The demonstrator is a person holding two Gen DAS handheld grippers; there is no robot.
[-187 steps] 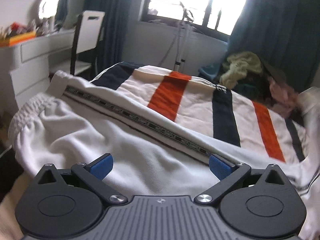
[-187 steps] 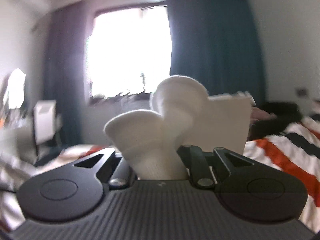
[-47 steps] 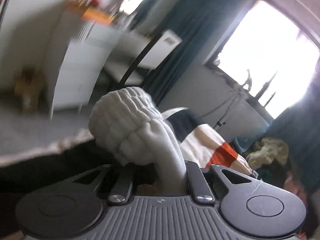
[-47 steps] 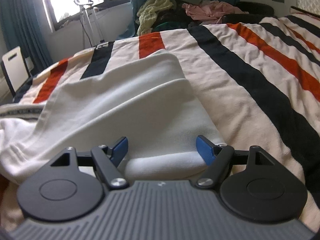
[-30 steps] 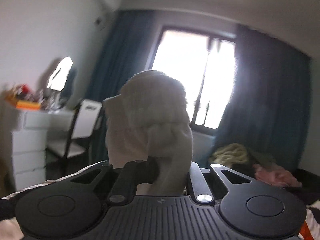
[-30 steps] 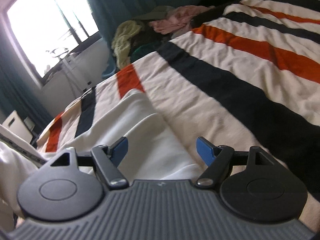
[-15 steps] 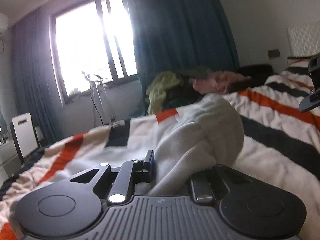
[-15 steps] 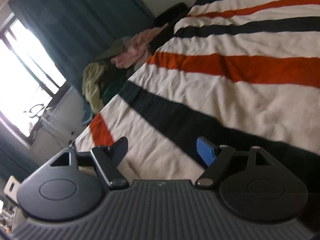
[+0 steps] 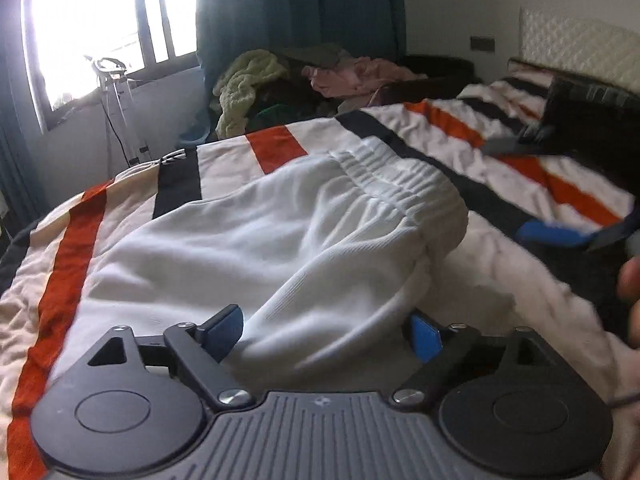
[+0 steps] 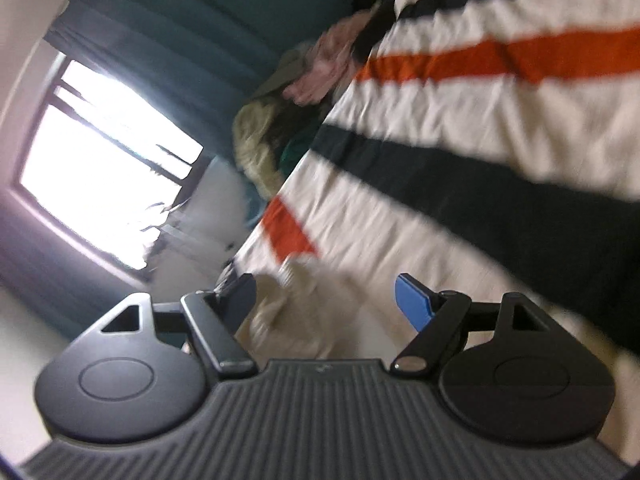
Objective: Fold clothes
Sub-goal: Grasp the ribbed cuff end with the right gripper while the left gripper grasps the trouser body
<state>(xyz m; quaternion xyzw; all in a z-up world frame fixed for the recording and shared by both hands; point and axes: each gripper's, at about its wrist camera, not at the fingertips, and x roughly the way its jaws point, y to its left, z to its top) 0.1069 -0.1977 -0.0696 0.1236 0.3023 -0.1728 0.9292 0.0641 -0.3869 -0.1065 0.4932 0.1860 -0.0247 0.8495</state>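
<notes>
White shorts [image 9: 288,240] lie mid-frame on the striped bed [image 9: 500,168], their fold between the released left claw [image 9: 326,330]; the right claw [image 10: 326,300] gapes, empty.

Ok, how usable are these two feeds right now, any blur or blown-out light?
Left wrist view: the white shorts are fairly sharp, the window is blown out, and the right hand-held gripper at the right edge is smeared. Right wrist view: tilted and motion-blurred throughout, so the striped bedcover is streaky, and the window glare hides all detail outside.
</notes>
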